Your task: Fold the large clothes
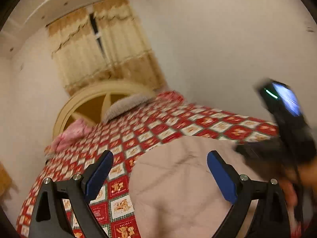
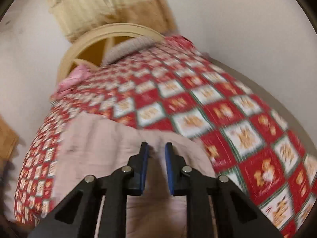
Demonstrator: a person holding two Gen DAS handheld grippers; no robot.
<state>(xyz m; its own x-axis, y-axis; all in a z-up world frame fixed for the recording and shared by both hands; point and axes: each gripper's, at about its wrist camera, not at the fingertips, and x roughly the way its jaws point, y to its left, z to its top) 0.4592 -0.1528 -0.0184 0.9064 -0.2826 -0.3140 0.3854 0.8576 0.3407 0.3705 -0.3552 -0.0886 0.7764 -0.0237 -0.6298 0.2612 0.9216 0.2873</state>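
Note:
A large pale pink-beige garment [image 1: 178, 188] lies spread on a bed's red and white checked quilt [image 1: 158, 123], wrinkled, near the bed's front. My left gripper [image 1: 160, 153] hovers over it, open wide, with nothing between its blue pads. The black body of the right-hand gripper [image 1: 285, 123] shows blurred at the right edge of the left wrist view. In the right wrist view the right gripper [image 2: 156, 144] points down at the garment [image 2: 99, 142]. Its jaws stand a narrow gap apart, and no cloth is caught between the pads. Both views are motion-blurred.
The quilt [image 2: 218, 109] covers the whole bed. At the far end stand a curved cream headboard [image 1: 95, 95], a grey pillow [image 1: 126, 105] and a pink cloth [image 1: 71, 132]. Yellow curtains [image 1: 99, 49] hang behind. Wooden furniture [image 2: 8, 138] stands at the left.

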